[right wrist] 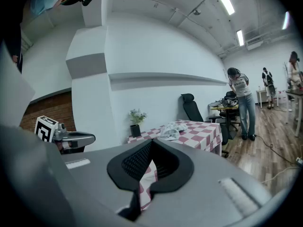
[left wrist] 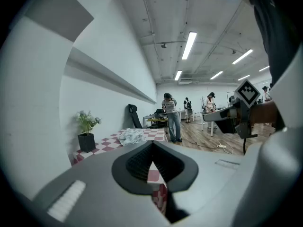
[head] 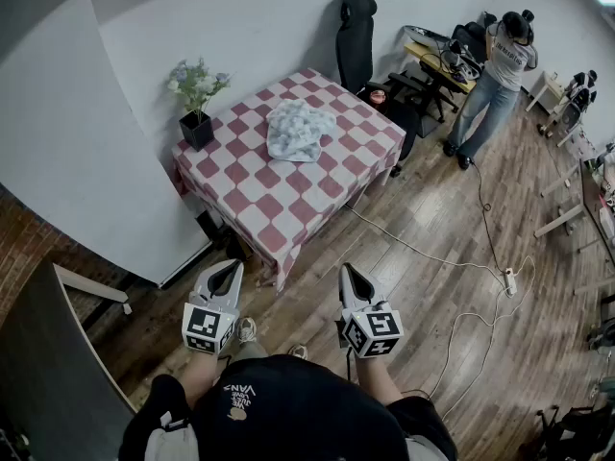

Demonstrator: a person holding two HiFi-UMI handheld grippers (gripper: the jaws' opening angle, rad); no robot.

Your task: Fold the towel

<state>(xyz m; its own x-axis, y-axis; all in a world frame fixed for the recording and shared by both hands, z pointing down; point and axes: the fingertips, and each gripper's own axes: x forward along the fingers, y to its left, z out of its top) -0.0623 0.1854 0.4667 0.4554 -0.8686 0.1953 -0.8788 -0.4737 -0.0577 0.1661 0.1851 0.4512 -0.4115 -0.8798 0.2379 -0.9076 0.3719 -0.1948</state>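
Note:
A crumpled pale towel (head: 300, 130) lies in a heap on a table with a red-and-white checked cloth (head: 279, 205), some way ahead of me. Both grippers are held over the wooden floor, short of the table's near corner. My left gripper (head: 229, 269) is shut with nothing in it, and so is my right gripper (head: 347, 272). In the left gripper view the towel (left wrist: 132, 136) shows beyond the shut left gripper (left wrist: 152, 143). In the right gripper view the towel (right wrist: 171, 131) sits far past the shut right gripper (right wrist: 152, 141).
A potted plant (head: 196, 128) stands on the table's left corner by the white wall. A black office chair (head: 356, 41) is behind the table. A person (head: 495, 80) stands at a desk far right. A cable and power strip (head: 509, 281) lie on the floor.

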